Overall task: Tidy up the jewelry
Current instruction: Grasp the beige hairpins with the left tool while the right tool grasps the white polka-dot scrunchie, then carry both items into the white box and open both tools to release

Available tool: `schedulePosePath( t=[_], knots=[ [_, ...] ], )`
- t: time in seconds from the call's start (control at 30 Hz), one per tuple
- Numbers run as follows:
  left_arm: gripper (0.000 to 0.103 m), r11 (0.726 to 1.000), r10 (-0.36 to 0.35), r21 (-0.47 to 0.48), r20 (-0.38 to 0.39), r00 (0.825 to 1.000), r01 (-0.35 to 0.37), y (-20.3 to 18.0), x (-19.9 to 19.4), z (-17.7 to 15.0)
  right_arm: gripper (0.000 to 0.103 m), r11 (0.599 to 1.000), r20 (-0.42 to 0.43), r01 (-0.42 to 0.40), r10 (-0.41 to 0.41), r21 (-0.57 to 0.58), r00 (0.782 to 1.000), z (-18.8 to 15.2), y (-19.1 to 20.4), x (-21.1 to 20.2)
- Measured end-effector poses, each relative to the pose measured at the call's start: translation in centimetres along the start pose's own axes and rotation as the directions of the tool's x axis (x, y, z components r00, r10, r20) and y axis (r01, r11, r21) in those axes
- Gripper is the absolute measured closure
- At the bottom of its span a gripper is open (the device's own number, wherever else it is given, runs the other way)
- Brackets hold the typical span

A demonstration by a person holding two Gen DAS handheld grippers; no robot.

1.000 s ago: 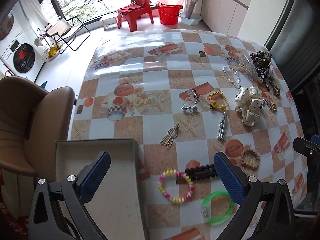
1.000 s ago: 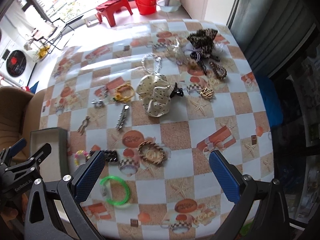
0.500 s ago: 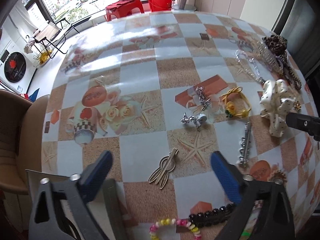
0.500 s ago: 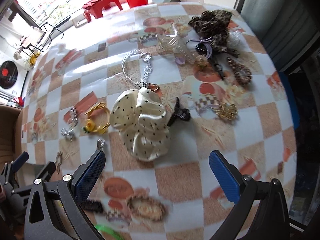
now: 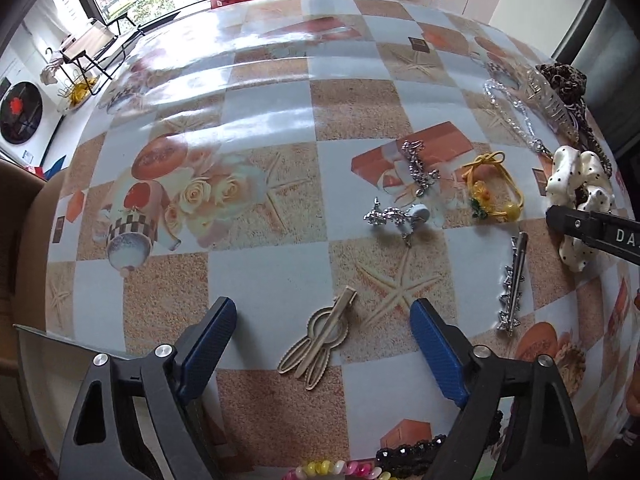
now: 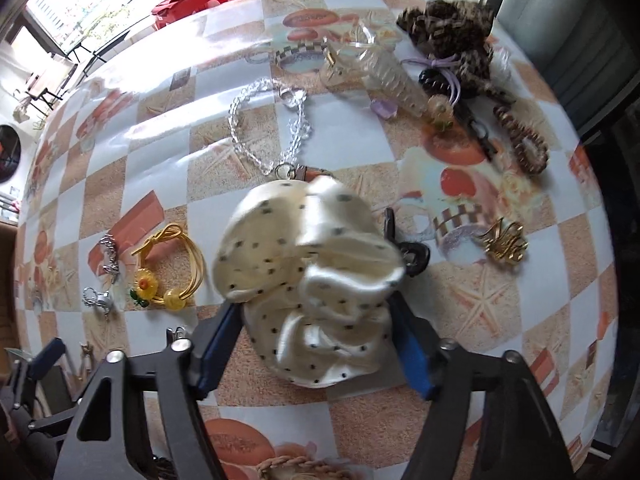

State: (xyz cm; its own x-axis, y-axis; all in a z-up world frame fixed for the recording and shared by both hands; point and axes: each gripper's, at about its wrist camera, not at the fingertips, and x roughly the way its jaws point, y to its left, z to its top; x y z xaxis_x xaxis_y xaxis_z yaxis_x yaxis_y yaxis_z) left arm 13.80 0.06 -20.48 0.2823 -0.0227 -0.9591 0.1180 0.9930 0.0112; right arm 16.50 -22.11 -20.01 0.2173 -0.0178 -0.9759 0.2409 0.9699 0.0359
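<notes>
My left gripper (image 5: 322, 330) is open, its blue fingers either side of a tan metal hair clip (image 5: 320, 338) on the checked tablecloth. My right gripper (image 6: 316, 344) is open around a cream polka-dot scrunchie (image 6: 308, 280); its fingers stand at the scrunchie's lower sides, and I cannot tell whether they touch it. The scrunchie also shows at the right edge of the left wrist view (image 5: 576, 184), with the right gripper's black tip over it. A grey tray (image 5: 52, 350) lies at the table's near left corner.
A yellow cord bracelet (image 5: 494, 192), silver chains (image 5: 400, 214), a silver bar clip (image 5: 512, 288) and a clear bead chain (image 6: 264, 128) lie between the grippers. A leopard scrunchie (image 6: 452, 36), a gold brooch (image 6: 504, 242) and a brown clip (image 6: 520, 140) lie far right.
Both grippers moved forward over the table. The left one came up to the tan hair clip. The right one closed in on the polka-dot scrunchie, its fingers narrower than before.
</notes>
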Motion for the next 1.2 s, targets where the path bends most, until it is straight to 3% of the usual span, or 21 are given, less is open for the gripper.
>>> schedulePosePath(
  t=[0.1, 0.17, 0.23, 0.4, 0.73, 1.0, 1.2],
  knots=[
    [0.044, 1.000, -0.009, 0.010, 0.020, 1.000, 0.009, -0.4, -0.7, -0.6, 0.069, 1.000, 0.009, -0.024, 0.024, 0.005, 1.000, -0.1, -0.2, -0.4],
    [0.075, 1.000, -0.019, 0.014, 0.023, 1.000, 0.018, -0.7, -1.1, -0.7, 0.076, 0.999, 0.016, -0.030, 0.029, 0.015, 0.999, -0.1, -0.3, -0.8],
    [0.092, 0.999, -0.035, 0.010, 0.013, 0.999, 0.035, -0.4, -1.3, -0.5, 0.082, 0.999, 0.016, -0.041, 0.041, 0.020, 0.999, -0.3, -0.2, -1.3],
    [0.092, 0.996, -0.089, -0.015, 0.013, 0.996, 0.090, 0.6, -2.3, 0.0, 0.084, 0.996, 0.030, -0.085, 0.085, 0.015, 0.996, -0.7, -0.3, -3.3],
    [0.092, 0.981, -0.172, -0.076, 0.097, 0.980, 0.180, 2.1, -7.4, 0.1, 0.084, 0.982, 0.046, -0.191, 0.191, -0.001, 0.981, -2.5, -0.6, -7.3],
    [0.092, 0.972, -0.166, -0.142, 0.149, 0.975, 0.187, 5.2, -11.9, -2.5, 0.084, 0.965, 0.036, -0.254, 0.256, -0.070, 0.966, -4.5, 2.2, -10.8],
    [0.092, 0.964, -0.111, -0.223, 0.160, 0.981, 0.145, 9.6, -13.8, -5.9, 0.084, 0.937, 0.003, -0.309, 0.314, -0.163, 0.950, -5.9, 7.3, -12.3]
  ],
)
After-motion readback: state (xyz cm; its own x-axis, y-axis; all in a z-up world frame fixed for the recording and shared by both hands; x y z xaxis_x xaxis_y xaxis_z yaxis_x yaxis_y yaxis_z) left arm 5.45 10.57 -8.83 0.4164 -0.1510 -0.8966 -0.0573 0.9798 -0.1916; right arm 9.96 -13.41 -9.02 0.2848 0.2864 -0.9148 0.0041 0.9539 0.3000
